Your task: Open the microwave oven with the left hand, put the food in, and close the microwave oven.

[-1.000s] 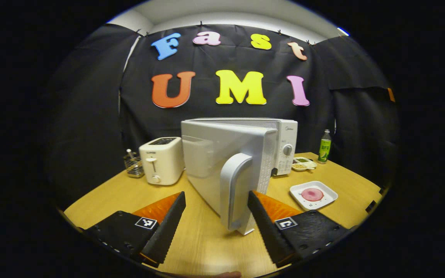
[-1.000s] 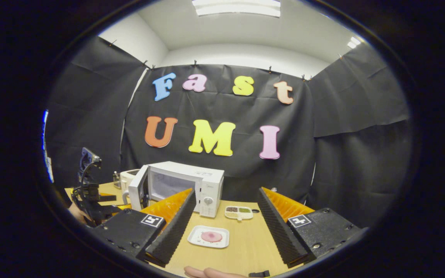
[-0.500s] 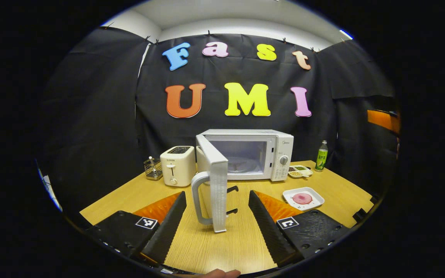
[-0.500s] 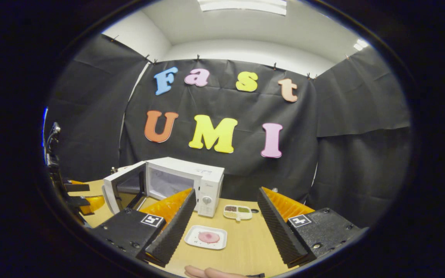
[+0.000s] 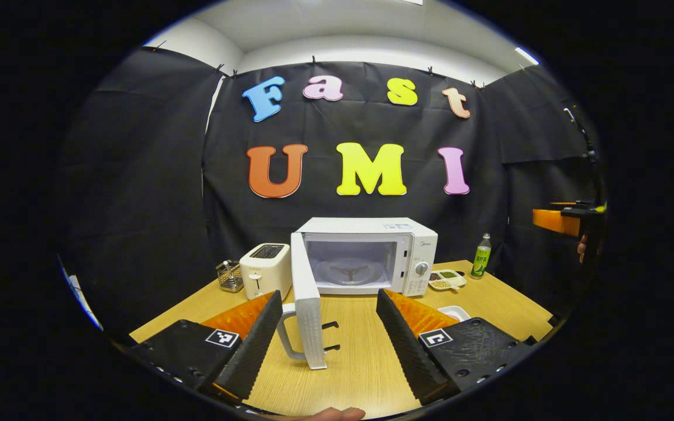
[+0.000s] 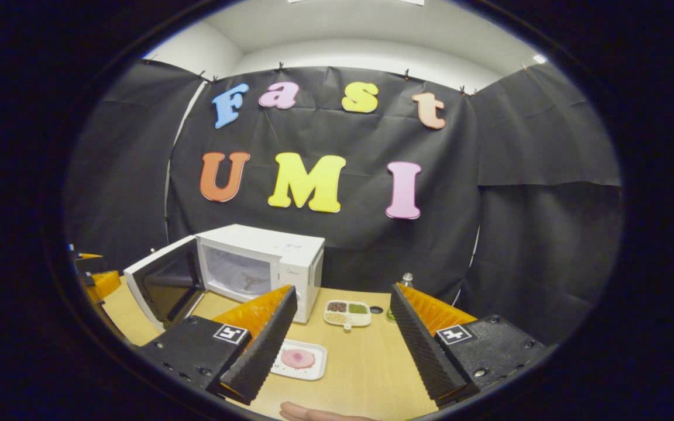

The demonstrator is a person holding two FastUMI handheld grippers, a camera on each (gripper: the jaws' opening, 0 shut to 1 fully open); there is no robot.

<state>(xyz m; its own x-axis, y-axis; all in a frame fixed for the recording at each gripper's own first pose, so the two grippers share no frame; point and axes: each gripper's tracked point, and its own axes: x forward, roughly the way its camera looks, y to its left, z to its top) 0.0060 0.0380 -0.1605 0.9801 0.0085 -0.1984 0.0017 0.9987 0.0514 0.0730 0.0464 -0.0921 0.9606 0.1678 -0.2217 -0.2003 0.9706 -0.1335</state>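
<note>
The microwave oven (image 5: 366,254) stands open at centre frame, its door (image 5: 306,307) swung wide. My left gripper (image 5: 328,339) and right gripper (image 6: 341,345) both hold jaws spread, empty. Next, I judge: pinch the food plate (image 6: 301,359) at lower centre on the desk (image 6: 366,368).

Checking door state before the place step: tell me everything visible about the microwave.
The microwave is a white box, plastic-looking, standing upright on the wooden table against the booth wall. Its door is swung wide open on the left hinge, with a pale loop handle and two latch hooks on its free edge. The cavity is lit and holds just a turntable. A dial sits on the right-hand panel. Neither pair of tongs touches it.
</note>
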